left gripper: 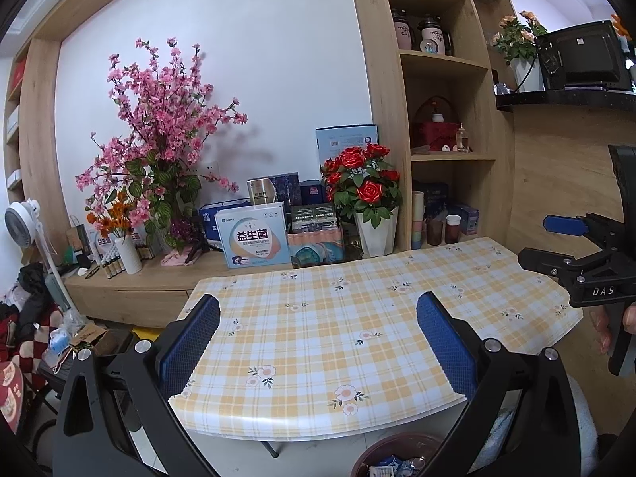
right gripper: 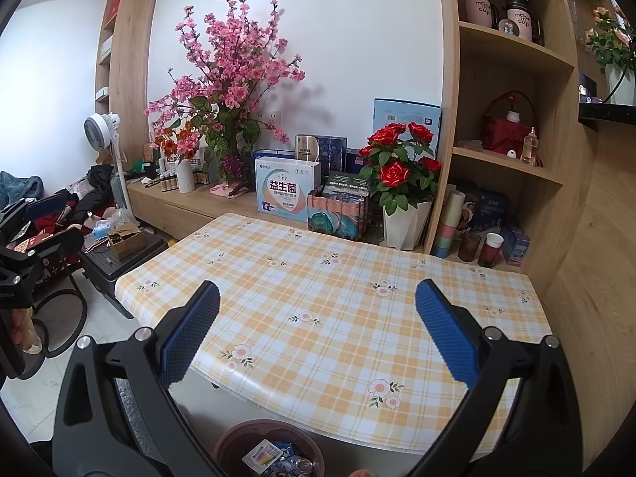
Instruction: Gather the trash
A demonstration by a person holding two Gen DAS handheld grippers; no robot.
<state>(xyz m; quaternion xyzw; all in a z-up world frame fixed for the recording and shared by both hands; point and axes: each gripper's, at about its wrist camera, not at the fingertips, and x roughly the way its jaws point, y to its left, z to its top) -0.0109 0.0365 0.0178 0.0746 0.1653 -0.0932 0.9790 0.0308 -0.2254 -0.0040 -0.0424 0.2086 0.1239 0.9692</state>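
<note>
A brown round trash bin (right gripper: pixel 270 451) stands on the floor under the table's near edge, holding wrappers and small packets; the left wrist view shows the trash bin (left gripper: pixel 393 457) at the bottom. The table (right gripper: pixel 338 310) carries a yellow plaid cloth with nothing lying on it. My right gripper (right gripper: pixel 318 334) hangs open above the near edge, its blue pads wide apart and empty. My left gripper (left gripper: pixel 318 342) is open too, over the table's left part. From the left wrist view my right gripper (left gripper: pixel 552 242) appears side-on at the right, held by a hand.
A low wooden ledge (right gripper: pixel 190 202) behind the table carries flower vases, boxes (right gripper: pixel 286 190) and a white pot of red roses (right gripper: pixel 401 198). Shelves (right gripper: pixel 508 167) with cups stand at the right. A fan (right gripper: pixel 103 131), clothes and a cardboard box (right gripper: pixel 125 238) crowd the floor at left.
</note>
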